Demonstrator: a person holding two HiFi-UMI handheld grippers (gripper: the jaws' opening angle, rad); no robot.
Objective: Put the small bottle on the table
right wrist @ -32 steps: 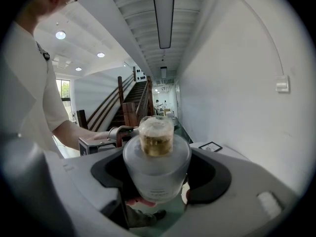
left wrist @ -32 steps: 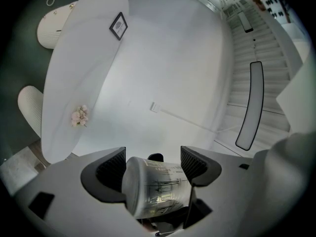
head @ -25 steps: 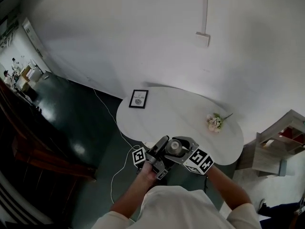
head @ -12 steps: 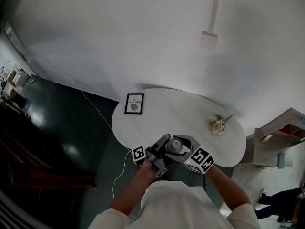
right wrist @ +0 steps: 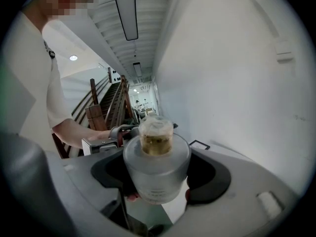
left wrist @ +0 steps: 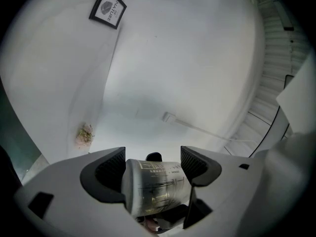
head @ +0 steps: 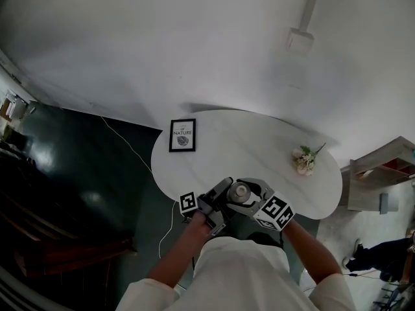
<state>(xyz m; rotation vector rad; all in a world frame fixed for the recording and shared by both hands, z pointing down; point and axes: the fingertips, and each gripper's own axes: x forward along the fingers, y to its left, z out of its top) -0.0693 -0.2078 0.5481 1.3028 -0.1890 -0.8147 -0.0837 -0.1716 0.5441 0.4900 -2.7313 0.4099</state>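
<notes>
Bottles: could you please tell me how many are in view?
1: a small bottle, gripped by both the left gripper and the right gripper, near the front edge of the table; none seems hidden.

indoor hall — white table point(head: 246, 149), framed print point(head: 182, 135), flowers point(head: 303, 162), wooden staircase point(right wrist: 96, 116)

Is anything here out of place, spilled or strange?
Nothing is spilled or broken. Only this is unusual: the left gripper and the right gripper both clamp the same small bottle, near the edge of the table.
</notes>
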